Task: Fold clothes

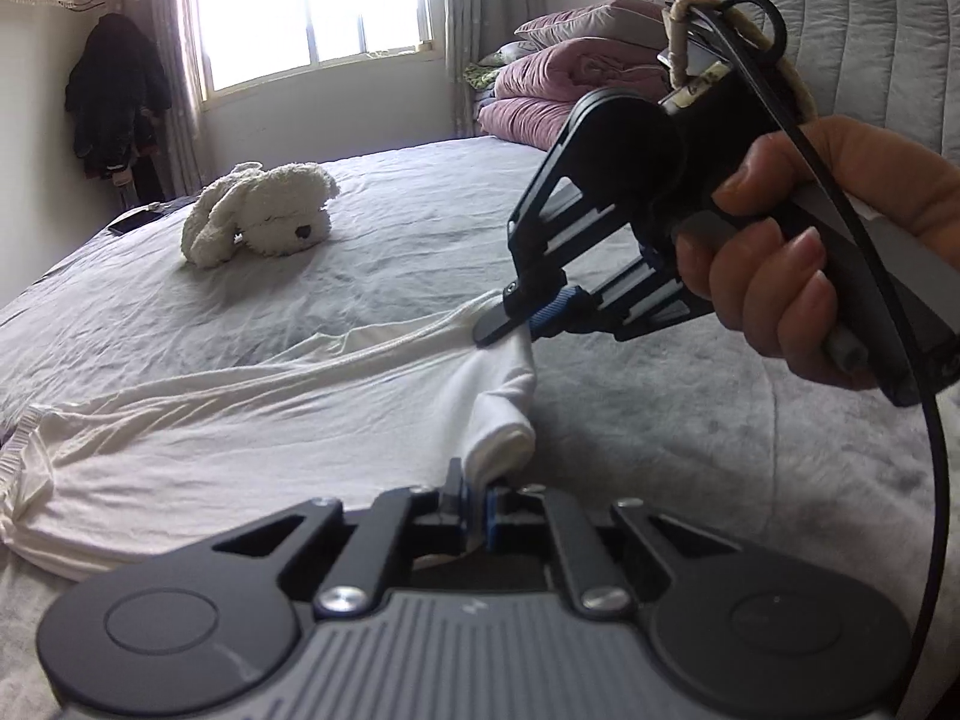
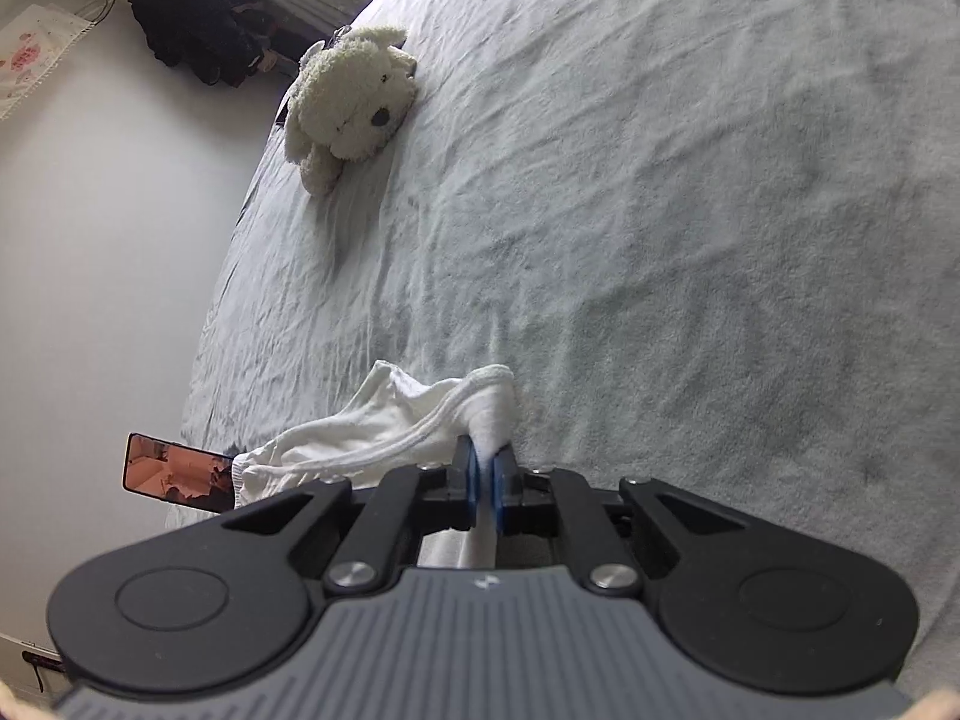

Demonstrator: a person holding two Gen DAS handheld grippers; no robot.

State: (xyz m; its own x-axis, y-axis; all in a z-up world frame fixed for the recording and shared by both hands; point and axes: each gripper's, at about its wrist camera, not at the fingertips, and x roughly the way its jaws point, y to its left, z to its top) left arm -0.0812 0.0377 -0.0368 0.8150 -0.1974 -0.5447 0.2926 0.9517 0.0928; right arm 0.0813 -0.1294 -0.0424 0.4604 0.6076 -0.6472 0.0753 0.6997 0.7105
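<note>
A white garment (image 1: 210, 420) lies spread over the grey bed sheet (image 1: 390, 252), reaching toward the left of the left wrist view. At the bottom of that view, my left gripper (image 1: 477, 495) is shut on a bunched white corner of it. Just beyond, my right gripper (image 1: 507, 333), held in a hand (image 1: 840, 252), pinches another part of the same edge. The cloth hangs taut between the two. In the right wrist view, my right gripper (image 2: 486, 468) is shut on a fold of the white garment (image 2: 372, 432), whose ribbed hem trails off to the left.
A white plush dog (image 1: 264, 213) lies on the bed's far side, with a phone (image 1: 135, 219) near the edge. Folded pink quilts (image 1: 558, 84) are stacked against the padded headboard (image 1: 870, 30). Dark clothes (image 1: 114, 96) hang in the corner by the window.
</note>
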